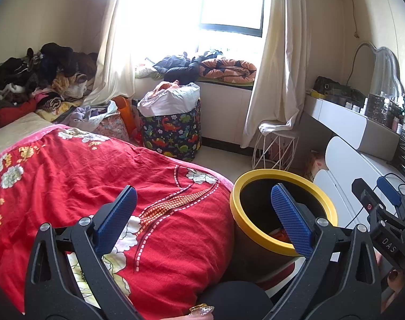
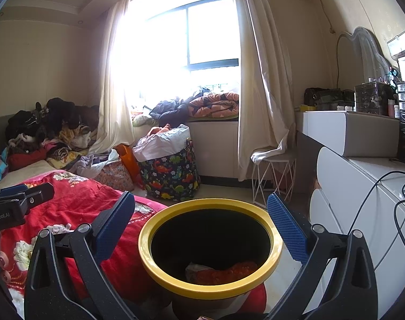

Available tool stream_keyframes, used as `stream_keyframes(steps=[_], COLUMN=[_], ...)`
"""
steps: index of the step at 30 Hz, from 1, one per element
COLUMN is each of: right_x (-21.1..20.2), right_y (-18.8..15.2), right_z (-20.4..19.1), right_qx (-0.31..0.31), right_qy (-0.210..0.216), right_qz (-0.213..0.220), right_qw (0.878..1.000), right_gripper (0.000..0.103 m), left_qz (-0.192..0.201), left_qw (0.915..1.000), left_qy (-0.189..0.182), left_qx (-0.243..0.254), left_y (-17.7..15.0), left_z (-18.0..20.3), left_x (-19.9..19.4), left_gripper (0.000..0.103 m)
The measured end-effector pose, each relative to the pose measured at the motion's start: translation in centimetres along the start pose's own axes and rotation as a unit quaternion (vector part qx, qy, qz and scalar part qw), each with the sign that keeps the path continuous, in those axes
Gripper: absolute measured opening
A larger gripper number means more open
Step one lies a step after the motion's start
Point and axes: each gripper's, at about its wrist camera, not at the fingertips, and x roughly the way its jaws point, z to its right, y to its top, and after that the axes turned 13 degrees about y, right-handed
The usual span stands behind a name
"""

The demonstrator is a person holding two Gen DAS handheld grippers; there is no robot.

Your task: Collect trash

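Both claws, left claw (image 1: 205, 213) and right claw (image 2: 201, 225), wide and empty; orange wrapper (image 2: 226, 272) in bin (image 2: 210, 288) at 6 o'clock looks light, crinkly — pinch an edge

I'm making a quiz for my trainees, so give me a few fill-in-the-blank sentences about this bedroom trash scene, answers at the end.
1. The trash bin has a rim coloured ____.
2. Both the left gripper and the right gripper are empty, with jaws ____.
3. The fabric basket by the window is printed with ____.
4. The bed cover beside the bin is mainly ____.

Answers: yellow; open; dinosaurs; red
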Motion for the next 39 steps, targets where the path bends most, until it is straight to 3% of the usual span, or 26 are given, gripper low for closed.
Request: stream_keyframes(steps=[26, 31, 33, 36, 38, 39], right_x=[0.0, 0.3, 1.4, 4.0, 6.0, 7.4], right_y=[0.0, 0.1, 0.9, 2.4, 3.0, 3.2], right_z=[0.2, 0.3, -0.5, -4.0, -7.4, -10.2], right_qx=[0.001, 0.014, 0.019, 0.001, -0.013, -0.02], right_qy=[-0.003, 0.008, 0.029, 0.103, 0.16, 0.206], right_qz=[0.001, -0.015, -0.026, -0.048, -0.07, -0.093], right_qw=[1.0, 1.0, 0.999, 0.994, 0.985, 0.974], right_gripper=[0.097, 0.097, 0.097, 0.097, 0.097, 0.097], left_qz=[0.002, -0.006, -0.004, -0.026, -0.051, -0.072], left_qw=[1.0, 0.9999, 0.9995, 0.9957, 0.9889, 0.9786], left_qy=[-0.002, 0.01, 0.028, 0.072, 0.116, 0.166], left_qx=[-0.001, -0.009, -0.014, -0.052, -0.077, -0.098], left_y=[0.3, 0.3, 0.4, 0.4, -0.1, -1.0], left_z=[0.8, 0.0, -1.3, -6.5, -10.5, -14.2], left_x=[-0.3, -0.4, -0.5, -0.3, 0.0, 0.0], left_gripper=[0.092, 0.092, 0.092, 0.092, 0.092, 0.092])
